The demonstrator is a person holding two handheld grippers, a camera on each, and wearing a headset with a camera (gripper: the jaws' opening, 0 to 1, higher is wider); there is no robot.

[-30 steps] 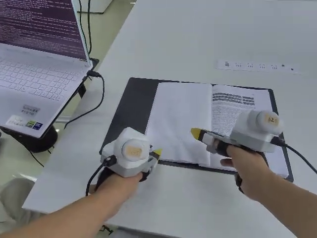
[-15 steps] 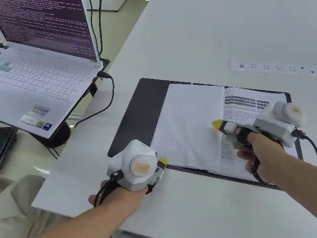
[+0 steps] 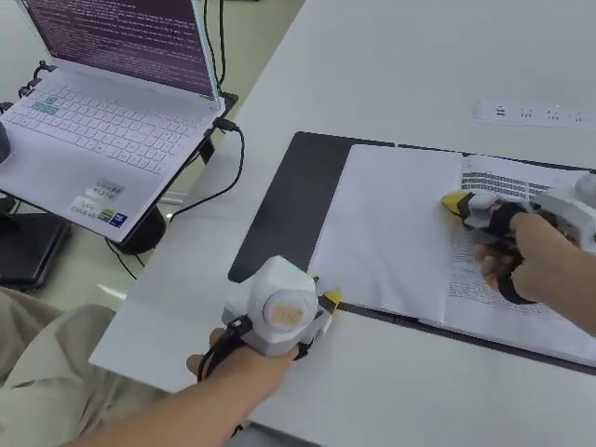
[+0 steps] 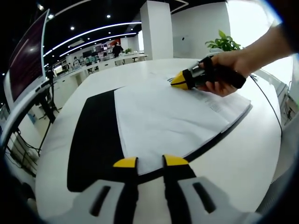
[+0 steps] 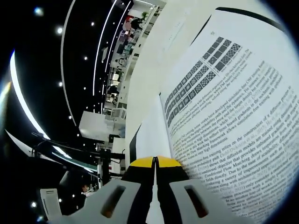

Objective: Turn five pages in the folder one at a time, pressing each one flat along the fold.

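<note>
**A:** Tongs first: what have the right tongs (image 3: 453, 201) done in the last second?

**B:** They have slid away from the person along the fold (image 3: 451, 270) of the open black folder (image 3: 284, 209). They started about midway and are now in the far part, beside the rows of dark squares heading the printed paper page (image 3: 480, 289). Their yellow tips are pressed together with nothing between them, lying on the paper right at the fold.

**A:** What does that mean for the job?

**B:** I judge this pressing stroke is nearly done, with only a short far stretch of crease left. I cannot tell how many of the five pages have been turned.

**A:** Where does the folder sit?

**B:** It lies flat on the white worktop (image 3: 391, 74), to the right of an open silver laptop (image 3: 112, 140). The blank white page (image 3: 391, 228) lies left of the fold, and the bare black cover shows beyond it.

**A:** And the left tongs (image 3: 328, 298)?

**B:** They have stayed at the blank page's near left corner. Their tips are slightly apart and grip nothing.

**A:** What about the arms?

**B:** The right hand (image 3: 526, 256) wraps its handle, with the forearm entering from the right and the tongs pointing left. The left forearm reaches in from the near left.
</note>
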